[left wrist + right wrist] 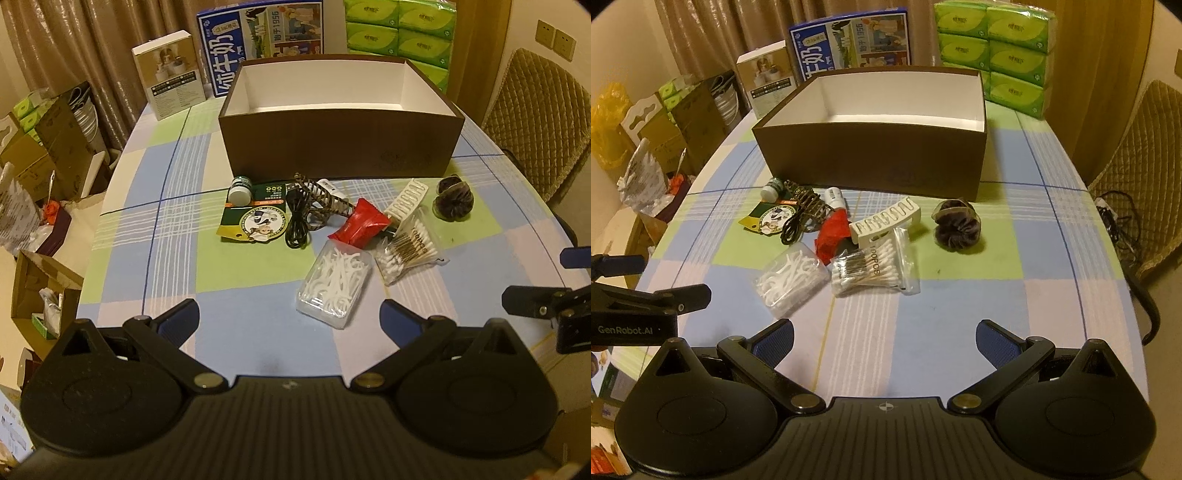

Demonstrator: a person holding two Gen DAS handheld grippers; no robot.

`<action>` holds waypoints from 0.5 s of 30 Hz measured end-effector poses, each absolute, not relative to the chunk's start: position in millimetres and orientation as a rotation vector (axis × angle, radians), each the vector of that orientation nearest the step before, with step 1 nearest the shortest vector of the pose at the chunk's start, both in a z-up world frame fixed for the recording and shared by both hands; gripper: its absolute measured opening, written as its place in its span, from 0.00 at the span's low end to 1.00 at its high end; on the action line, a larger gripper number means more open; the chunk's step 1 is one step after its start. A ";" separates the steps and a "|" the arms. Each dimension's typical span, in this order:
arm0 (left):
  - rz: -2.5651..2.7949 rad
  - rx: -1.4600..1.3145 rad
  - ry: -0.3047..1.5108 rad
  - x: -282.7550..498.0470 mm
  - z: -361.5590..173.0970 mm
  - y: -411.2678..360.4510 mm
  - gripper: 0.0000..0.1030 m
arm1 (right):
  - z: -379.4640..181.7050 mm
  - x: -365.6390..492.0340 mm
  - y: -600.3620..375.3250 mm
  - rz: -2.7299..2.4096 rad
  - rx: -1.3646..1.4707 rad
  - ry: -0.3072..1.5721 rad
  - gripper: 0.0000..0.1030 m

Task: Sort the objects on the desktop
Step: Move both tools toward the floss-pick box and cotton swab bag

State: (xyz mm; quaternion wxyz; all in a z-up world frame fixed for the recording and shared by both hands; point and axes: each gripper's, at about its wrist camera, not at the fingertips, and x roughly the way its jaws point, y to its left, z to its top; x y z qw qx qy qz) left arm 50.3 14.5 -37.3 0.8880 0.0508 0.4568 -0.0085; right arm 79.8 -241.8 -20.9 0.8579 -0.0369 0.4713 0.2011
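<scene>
An open brown box [340,144] [871,162] with a white, empty inside stands at the table's back. In front of it lies a pile: a clear box of floss picks [334,282] [792,277], a bag of cotton swabs [408,253] [873,267], a red packet [362,223] [833,232], a white hair clip [406,197] [886,221], a black cable [295,218] [794,223], a green card [255,218] [768,218], a small bottle [240,190] [772,188], and a dark scrunchie [452,199] [956,227]. My left gripper [290,317] and right gripper [884,338] are open and empty, near the front.
A checked cloth covers the table [166,236] [979,295]. Behind the box stand a blue milk carton [258,40], a white product box [170,74] and green tissue packs [997,44]. Quilted chair at right [535,122]. Cardboard boxes and bags crowd the floor at left [40,158].
</scene>
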 end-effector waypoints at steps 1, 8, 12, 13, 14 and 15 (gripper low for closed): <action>-0.021 0.108 0.949 51.9 -39.0 14.7 0.99 | -22.2 80.8 -241.9 0.420 -0.074 0.993 0.98; -0.065 0.122 0.949 63.6 -51.8 15.1 0.98 | -28.4 87.9 -248.7 0.421 -0.009 0.973 0.98; -0.096 0.133 0.951 70.4 -59.6 13.6 0.97 | -30.0 90.4 -251.4 0.407 -0.004 0.938 0.98; -0.103 0.135 0.958 73.0 -62.4 13.6 0.95 | -30.8 91.7 -253.0 0.407 0.009 0.929 0.98; -0.111 0.132 0.963 75.6 -64.9 13.5 0.95 | -31.8 93.3 -254.9 0.412 0.029 0.917 0.98; -0.121 0.127 0.969 77.9 -67.6 13.7 0.92 | -34.3 95.5 -257.4 0.414 0.053 0.907 0.98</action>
